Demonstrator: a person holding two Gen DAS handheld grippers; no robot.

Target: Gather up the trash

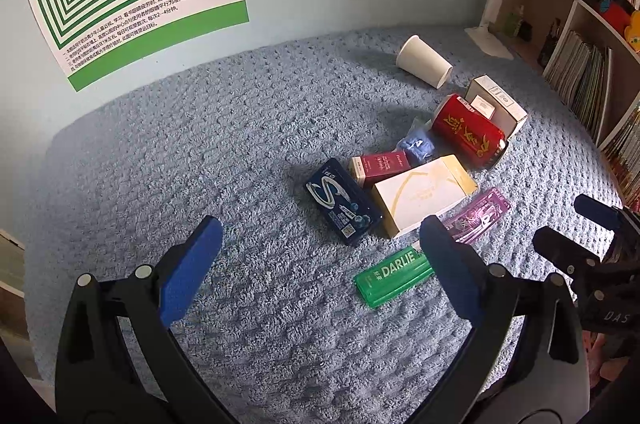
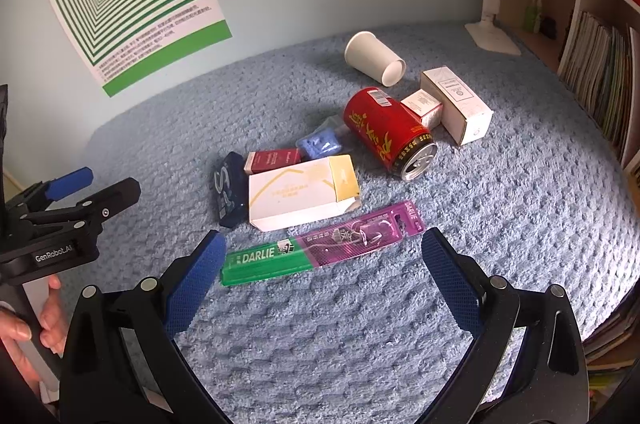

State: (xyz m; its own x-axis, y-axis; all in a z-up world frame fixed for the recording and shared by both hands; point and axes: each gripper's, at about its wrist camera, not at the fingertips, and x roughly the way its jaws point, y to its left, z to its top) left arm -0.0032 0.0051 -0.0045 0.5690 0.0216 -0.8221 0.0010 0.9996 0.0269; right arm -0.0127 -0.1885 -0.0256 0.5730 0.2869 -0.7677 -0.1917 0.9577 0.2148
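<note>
Both grippers hang above a blue blanket [image 2: 360,324] and hold nothing. The left gripper [image 1: 320,244] has its jaws wide apart; the right gripper [image 2: 322,256] is wide apart too.

The trash lies together in the middle of the blanket: a toothbrush pack [image 2: 320,250] nearest the right gripper, behind it a white and yellow box [image 2: 296,196], a dark gum pack [image 2: 228,190], a small red box [image 2: 274,160], a red can [image 2: 386,132] on its side, a paper cup [image 2: 374,58] tipped over, and a white carton [image 2: 456,104]
</note>
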